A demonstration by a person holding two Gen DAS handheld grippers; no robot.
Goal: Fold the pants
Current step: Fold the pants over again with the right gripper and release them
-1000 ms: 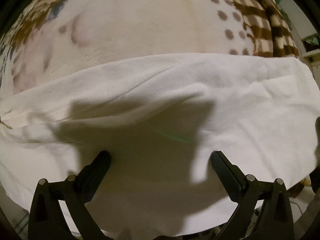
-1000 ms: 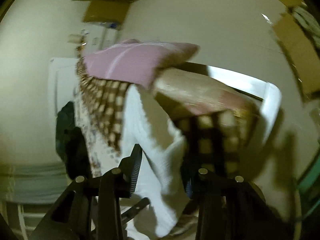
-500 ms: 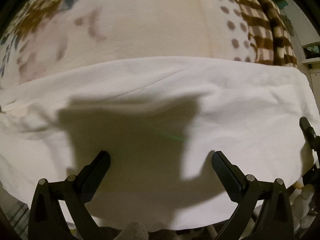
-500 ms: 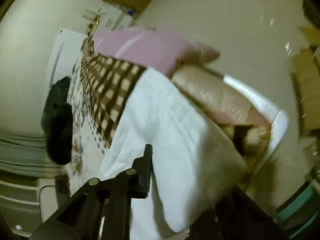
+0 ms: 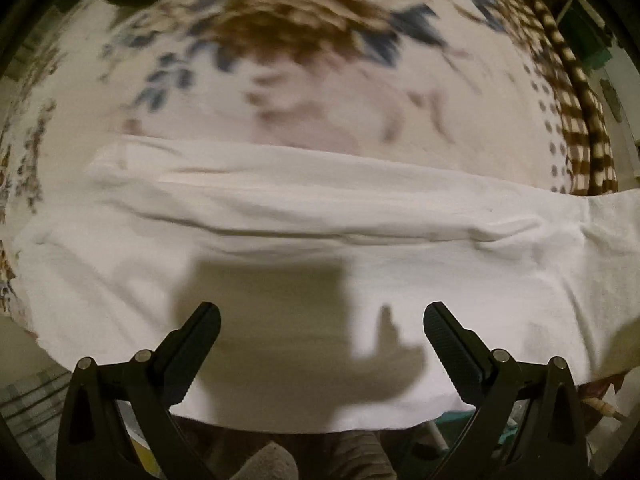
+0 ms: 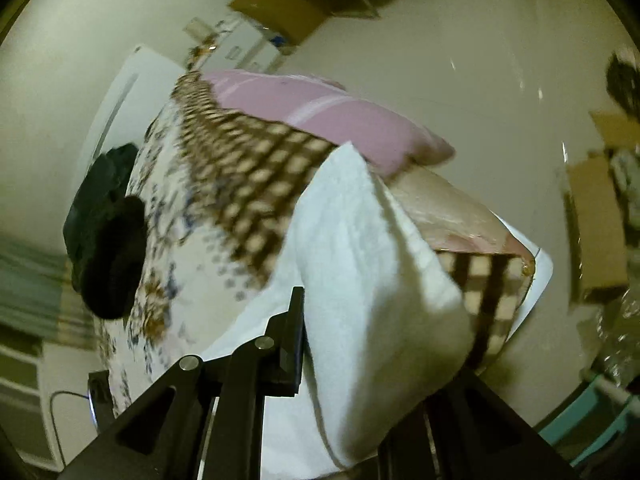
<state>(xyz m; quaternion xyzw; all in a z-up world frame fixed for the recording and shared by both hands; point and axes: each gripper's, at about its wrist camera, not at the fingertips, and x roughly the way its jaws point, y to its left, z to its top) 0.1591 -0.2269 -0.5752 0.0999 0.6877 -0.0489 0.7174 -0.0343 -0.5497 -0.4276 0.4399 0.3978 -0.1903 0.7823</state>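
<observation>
Left gripper fingers spread wide, empty, above one pair of white knit fabric pants lying across the floral-covered bed. Right gripper fingers clamp the pants' end; one pink pillow beyond.

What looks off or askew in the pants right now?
The white pants lie rumpled, with a raised ridge of creases running across them. The right gripper holds a bunched end lifted off the bed. The left gripper is open above the fabric.
</observation>
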